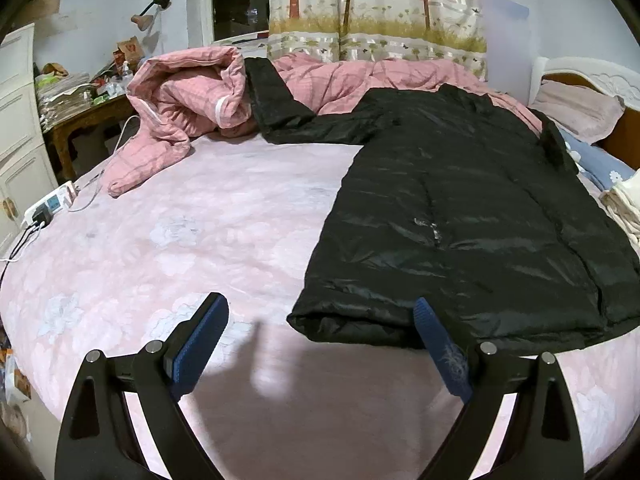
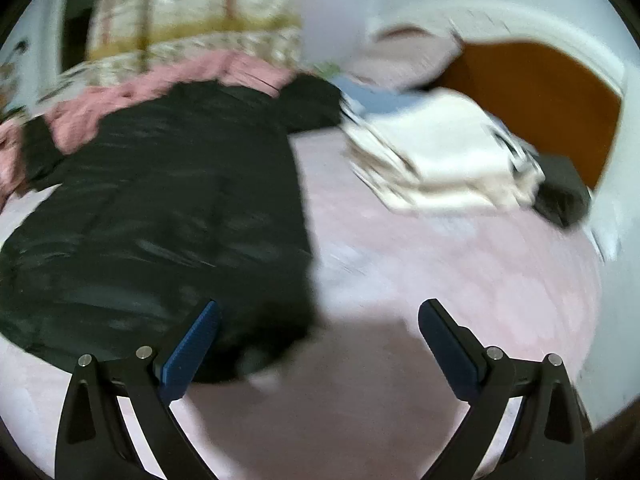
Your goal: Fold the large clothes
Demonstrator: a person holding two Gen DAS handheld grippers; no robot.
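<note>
Left tongs (image 1: pixel 320 312) spread wide, grasping nothing, at the near hem of the black jacket (image 1: pixel 460 216) — it lies flat on the bed (image 1: pixel 180 240), one sleeve reaching the pink quilt (image 1: pixel 188 96); right tongs (image 2: pixel 318 314) likewise released — blurred view

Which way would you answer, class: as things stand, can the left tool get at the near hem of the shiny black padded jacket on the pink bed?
Probably yes. The left tool is open, and the shiny black padded jacket has its near hem just ahead, with nothing lying between them.
</note>
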